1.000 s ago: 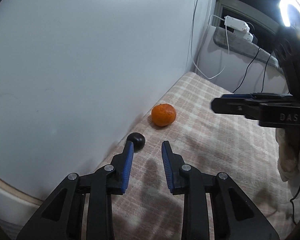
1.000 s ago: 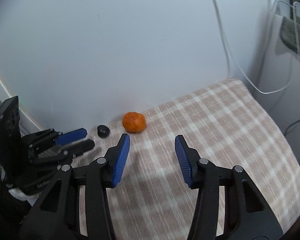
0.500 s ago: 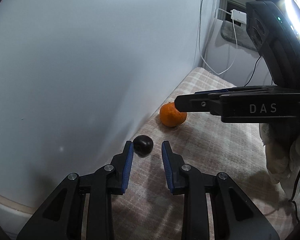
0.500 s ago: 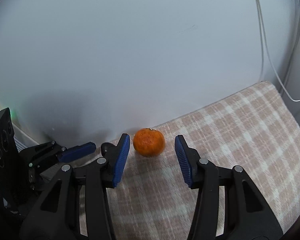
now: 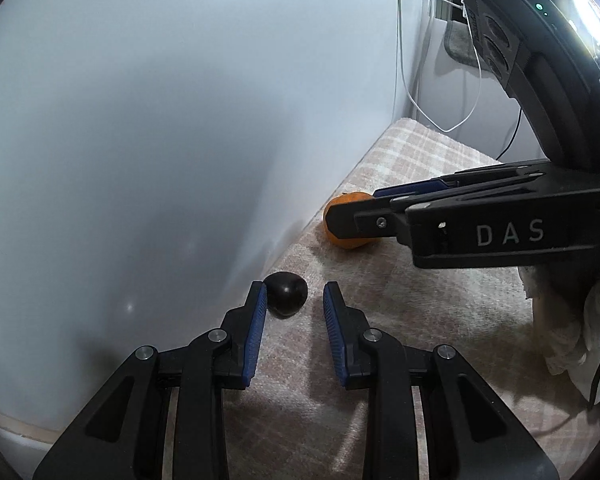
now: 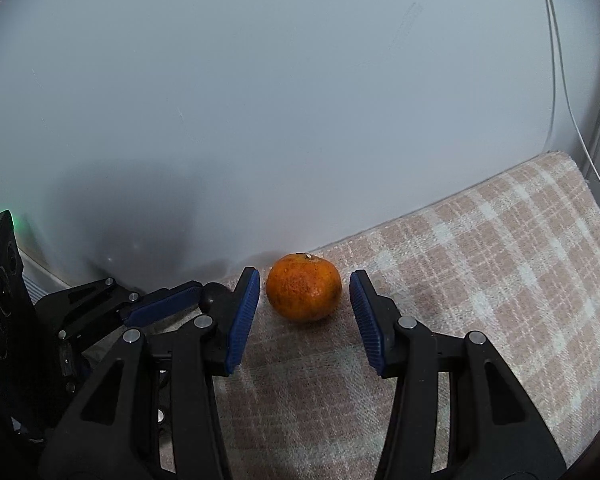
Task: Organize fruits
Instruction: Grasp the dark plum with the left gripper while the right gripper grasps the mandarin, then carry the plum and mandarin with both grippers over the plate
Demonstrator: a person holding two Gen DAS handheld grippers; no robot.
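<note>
An orange [image 6: 304, 293] sits on the plaid cloth [image 6: 480, 280] right at the foot of the pale wall [image 6: 260, 100], its small stem scar turned upward and its skin speckled with darker russet marks. The right gripper [image 6: 304, 292] straddles it, blue pads spread wide with one on each side of the fruit and a visible gap between each pad and the peel, so nothing is clamped. From the left wrist view the same orange [image 5: 350, 240] is half hidden behind the nearer black finger of the right gripper [image 5: 350, 214], which reaches in from the right and bears the letters DAS. Just beside the orange, further along the wall, lies a small dark fruit [image 5: 287, 293], glossy and nearly black, possibly a plum, though the dim light makes that hard to settle. The left gripper [image 5: 294, 294] is parted around it as well; its left pad looks to be touching or almost touching the dark fruit's side, while the right pad stands clear. In the right wrist view the dark fruit [image 6: 213, 295] shows only as a sliver between the two tools. White cables [image 5: 440, 112] hang down the wall beyond the far end of the cloth.
</note>
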